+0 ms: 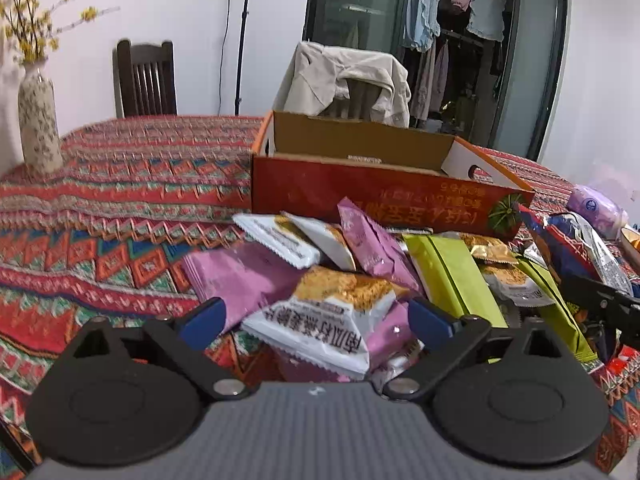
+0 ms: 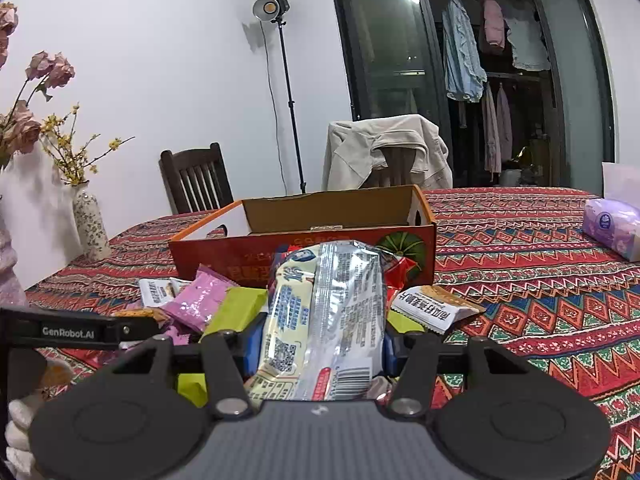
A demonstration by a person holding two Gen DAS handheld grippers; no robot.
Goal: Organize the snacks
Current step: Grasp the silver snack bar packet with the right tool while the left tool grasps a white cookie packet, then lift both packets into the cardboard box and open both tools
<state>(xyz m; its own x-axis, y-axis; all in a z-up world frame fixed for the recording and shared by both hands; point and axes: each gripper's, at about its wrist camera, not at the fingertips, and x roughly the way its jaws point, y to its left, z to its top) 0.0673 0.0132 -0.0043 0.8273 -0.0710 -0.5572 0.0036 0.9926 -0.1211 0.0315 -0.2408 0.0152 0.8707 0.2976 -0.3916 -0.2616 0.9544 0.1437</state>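
One silver snack packet [image 2: 328,316], long axis pointing boxward, sits clamped in the right tool [image 2: 320,350]; left tool [image 1: 316,320] gapes empty.

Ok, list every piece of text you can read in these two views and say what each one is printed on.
"GenRobot.AI": white letters on the left claw's black side bar.
Orange box: large yellow characters, upside down, unreadable.
White-and-gold snack packet: dark characters, upside down, unreadable.
Silver packet in the right claw: fine print, QR code and barcode, too small.

Snack packets [image 1: 340,280] before orange box [image 1: 380,192]
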